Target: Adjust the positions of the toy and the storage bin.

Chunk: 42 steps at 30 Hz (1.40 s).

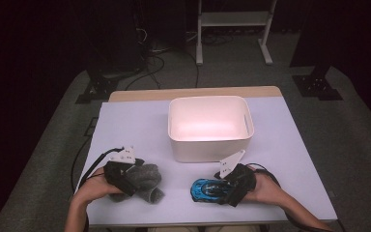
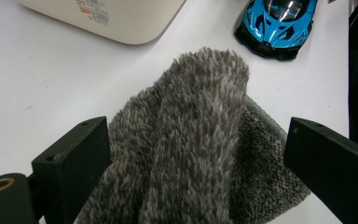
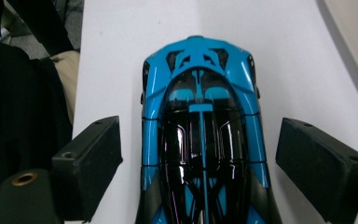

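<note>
A grey fuzzy cloth (image 1: 147,182) lies bunched on the white table near its front left. My left gripper (image 1: 133,179) is over it. In the left gripper view the cloth (image 2: 200,140) rises between the wide-apart jaws of that gripper (image 2: 198,135), brushing the left one, with no squeeze to be seen. A blue and black toy car (image 1: 206,190) stands at the front right. My right gripper (image 1: 223,189) straddles its rear. In the right gripper view the car (image 3: 200,135) sits lengthwise inside this open gripper (image 3: 200,140), with a bare gap on each side.
An empty white bin (image 1: 210,145) stands mid-table just behind both grippers; its corner (image 2: 116,18) shows beyond the cloth. The table's front edge (image 1: 212,223) runs close under the person's forearms. A white stand (image 1: 234,21) is on the floor behind the table.
</note>
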Available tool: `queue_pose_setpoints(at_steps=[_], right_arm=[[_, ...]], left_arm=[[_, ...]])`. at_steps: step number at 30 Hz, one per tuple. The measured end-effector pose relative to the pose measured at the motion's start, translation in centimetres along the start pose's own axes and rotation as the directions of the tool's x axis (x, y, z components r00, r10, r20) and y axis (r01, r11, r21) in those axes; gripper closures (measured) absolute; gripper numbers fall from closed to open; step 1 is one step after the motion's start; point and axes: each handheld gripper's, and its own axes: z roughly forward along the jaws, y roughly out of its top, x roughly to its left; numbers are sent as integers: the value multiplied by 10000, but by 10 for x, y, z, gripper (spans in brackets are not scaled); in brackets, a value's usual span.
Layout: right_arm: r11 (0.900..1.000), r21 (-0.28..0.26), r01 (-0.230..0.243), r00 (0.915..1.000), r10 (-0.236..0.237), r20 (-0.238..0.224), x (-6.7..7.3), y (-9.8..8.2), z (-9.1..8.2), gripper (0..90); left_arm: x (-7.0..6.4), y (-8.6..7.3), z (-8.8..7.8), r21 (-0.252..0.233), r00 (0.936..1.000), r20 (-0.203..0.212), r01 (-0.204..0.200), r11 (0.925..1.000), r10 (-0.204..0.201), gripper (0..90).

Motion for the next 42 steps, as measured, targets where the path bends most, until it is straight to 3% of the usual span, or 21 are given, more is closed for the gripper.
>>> queue_pose_setpoints(at_steps=[14, 42], right_arm=[[9996, 227, 145, 9994, -152, 307, 2, -5, 12, 129], [9991, -297, 303, 9951, -274, 946, 6, -15, 18, 142]], left_arm=[[0, 0, 0, -1, 10000, 82, -33, 10000, 33, 63], [-1, -1, 1, 28, 9998, 207, -78, 10000, 77, 63]])
